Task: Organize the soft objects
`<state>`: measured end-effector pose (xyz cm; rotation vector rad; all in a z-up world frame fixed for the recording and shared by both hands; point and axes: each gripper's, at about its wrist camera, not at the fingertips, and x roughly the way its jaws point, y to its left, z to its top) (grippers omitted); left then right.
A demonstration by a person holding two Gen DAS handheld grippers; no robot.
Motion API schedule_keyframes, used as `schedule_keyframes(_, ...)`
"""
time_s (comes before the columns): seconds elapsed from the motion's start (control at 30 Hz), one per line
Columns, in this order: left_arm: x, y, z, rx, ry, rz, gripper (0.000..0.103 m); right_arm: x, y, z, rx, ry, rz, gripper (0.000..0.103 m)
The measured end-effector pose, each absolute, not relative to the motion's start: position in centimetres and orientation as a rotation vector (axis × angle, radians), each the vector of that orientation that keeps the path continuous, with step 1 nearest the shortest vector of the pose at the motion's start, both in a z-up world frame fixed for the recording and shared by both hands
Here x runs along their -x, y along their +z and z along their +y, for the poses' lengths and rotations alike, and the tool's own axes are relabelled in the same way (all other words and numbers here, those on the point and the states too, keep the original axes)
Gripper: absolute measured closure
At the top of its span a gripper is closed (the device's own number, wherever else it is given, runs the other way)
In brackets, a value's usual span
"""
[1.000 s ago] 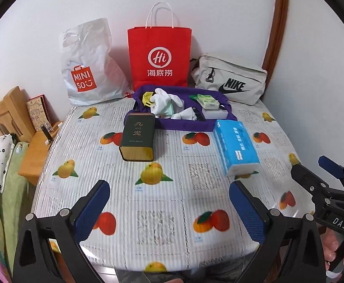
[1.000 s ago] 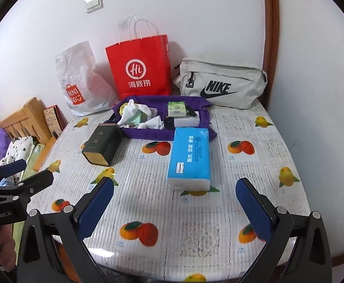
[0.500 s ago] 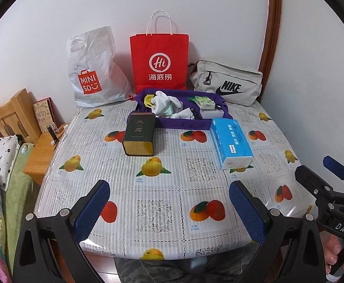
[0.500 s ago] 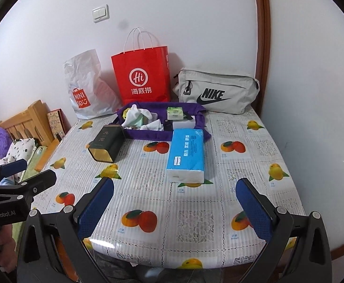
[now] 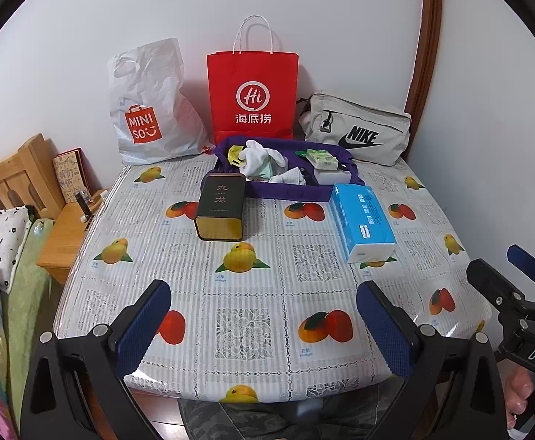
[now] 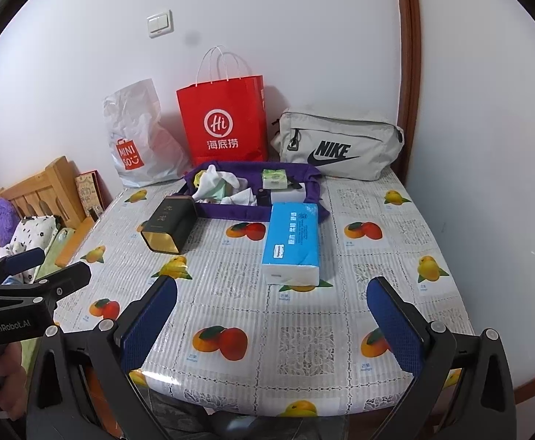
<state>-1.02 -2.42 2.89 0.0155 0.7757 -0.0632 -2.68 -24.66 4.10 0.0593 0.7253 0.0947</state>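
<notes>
Left wrist view: both grippers, left (image 5: 264, 324) and right (image 6: 273, 321), have pulled back from the table (image 5: 267, 293), jaws wide, empty. Tissue pack (image 5: 362, 222) lies at 1 o'clock, outside the purple tray (image 5: 286, 192) at 12; stage undetermined.

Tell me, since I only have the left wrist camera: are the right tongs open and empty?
Observer: Yes. The right wrist view shows the right tongs spread wide with nothing between them, over the near edge of the table.
Operator: Anything on the bed besides the spotted pillow?
Observer: A purple plush toy sits by the wooden headboard. Your view shows only a sliver of it.
Operator: What is printed on the left tongs?
Observer: "GenRobot.AI", on the body of the left tongs, which a hand grips from below.
</notes>
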Motion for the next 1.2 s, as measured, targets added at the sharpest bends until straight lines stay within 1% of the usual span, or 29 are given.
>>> schedule_keyframes(1.2, 1.36, 2.75, -2.45, -0.013, -0.076, 0.784, 0.001, 2.81, 3.91, -24.32, -0.044, 0.091, 0.732, 0.001)
